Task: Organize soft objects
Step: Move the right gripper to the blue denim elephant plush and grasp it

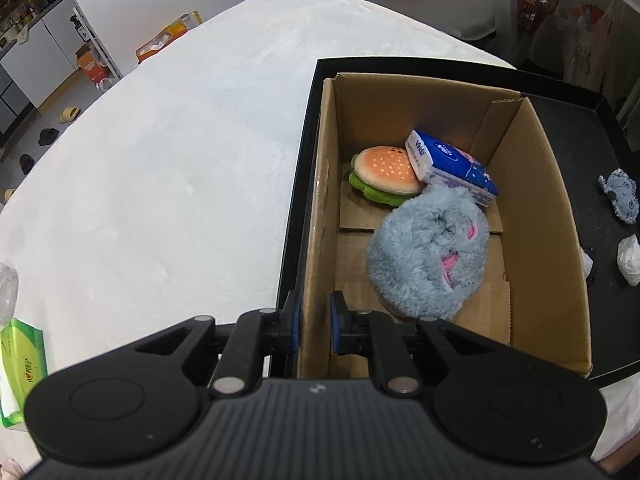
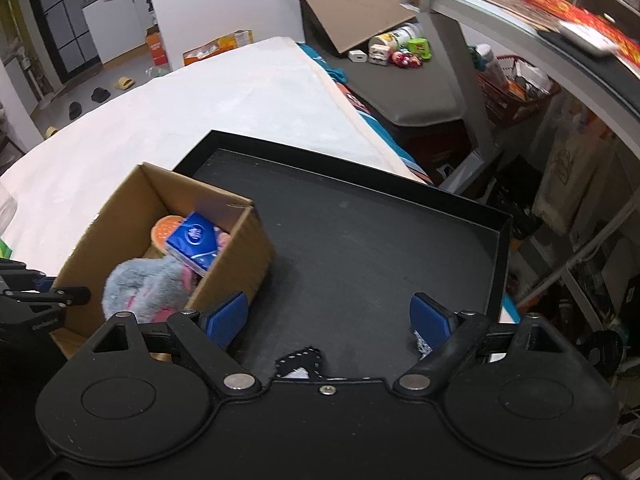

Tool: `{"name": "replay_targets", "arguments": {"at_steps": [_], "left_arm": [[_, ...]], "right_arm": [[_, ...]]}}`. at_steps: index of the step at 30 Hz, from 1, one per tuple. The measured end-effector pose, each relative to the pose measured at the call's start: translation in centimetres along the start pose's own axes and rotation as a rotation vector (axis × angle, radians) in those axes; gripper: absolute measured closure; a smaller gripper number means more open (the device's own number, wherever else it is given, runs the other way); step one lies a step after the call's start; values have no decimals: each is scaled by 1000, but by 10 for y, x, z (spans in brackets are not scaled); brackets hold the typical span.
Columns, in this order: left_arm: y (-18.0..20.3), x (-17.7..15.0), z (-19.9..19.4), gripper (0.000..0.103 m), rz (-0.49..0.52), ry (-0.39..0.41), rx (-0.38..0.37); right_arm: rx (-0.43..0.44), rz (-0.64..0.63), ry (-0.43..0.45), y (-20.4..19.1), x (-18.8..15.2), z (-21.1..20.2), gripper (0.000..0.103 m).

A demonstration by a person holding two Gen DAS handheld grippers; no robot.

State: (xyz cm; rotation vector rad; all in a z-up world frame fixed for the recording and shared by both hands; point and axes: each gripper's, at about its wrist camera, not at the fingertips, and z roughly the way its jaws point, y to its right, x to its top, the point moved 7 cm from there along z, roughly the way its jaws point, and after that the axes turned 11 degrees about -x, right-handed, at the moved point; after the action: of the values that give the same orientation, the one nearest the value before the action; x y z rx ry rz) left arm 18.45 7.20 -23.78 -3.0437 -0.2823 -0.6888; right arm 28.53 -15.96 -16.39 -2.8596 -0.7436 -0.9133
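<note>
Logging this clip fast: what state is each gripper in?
Left gripper: shut on the cardboard box wall.
Right gripper: open, holding nothing.

My left gripper (image 1: 314, 326) has a matte black plastic body with a ribbed centre plate and a round raised disc on each side. Two angled black link arms run forward, each pinned by a silver rivet (smaller silver pins sit farther out). My fingers (image 1: 295, 322) are black with blue pads on the inner faces.

My right gripper (image 2: 332, 318) is the same build: black shell, twin discs, triangular cut-outs in the links, silver rivets and one small centre screw. Its pads (image 2: 430, 316) are blue with fine ribbing.
</note>
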Motion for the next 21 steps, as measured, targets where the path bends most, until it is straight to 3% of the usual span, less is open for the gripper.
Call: {"name": "replay_targets", "arguments": {"at_steps": [6, 8, 10, 13, 17, 21], "left_arm": [[0, 0, 3, 87, -3, -21, 31], [1, 0, 4, 80, -4, -32, 42], [2, 0, 6, 65, 3, -44, 59], [1, 1, 7, 51, 11, -54, 84], [0, 2, 8, 43, 25, -64, 111], [-2, 2, 9, 38, 31, -72, 135]], "right_arm": [[-1, 28, 0, 16, -9, 9, 15], [2, 42, 3, 22, -11, 12, 15], [6, 57, 2, 26, -14, 16, 15], [10, 85, 5, 33, -18, 21, 15], [-17, 99, 5, 40, -22, 28, 8], [-19, 123, -1, 48, -27, 33, 8]]}}
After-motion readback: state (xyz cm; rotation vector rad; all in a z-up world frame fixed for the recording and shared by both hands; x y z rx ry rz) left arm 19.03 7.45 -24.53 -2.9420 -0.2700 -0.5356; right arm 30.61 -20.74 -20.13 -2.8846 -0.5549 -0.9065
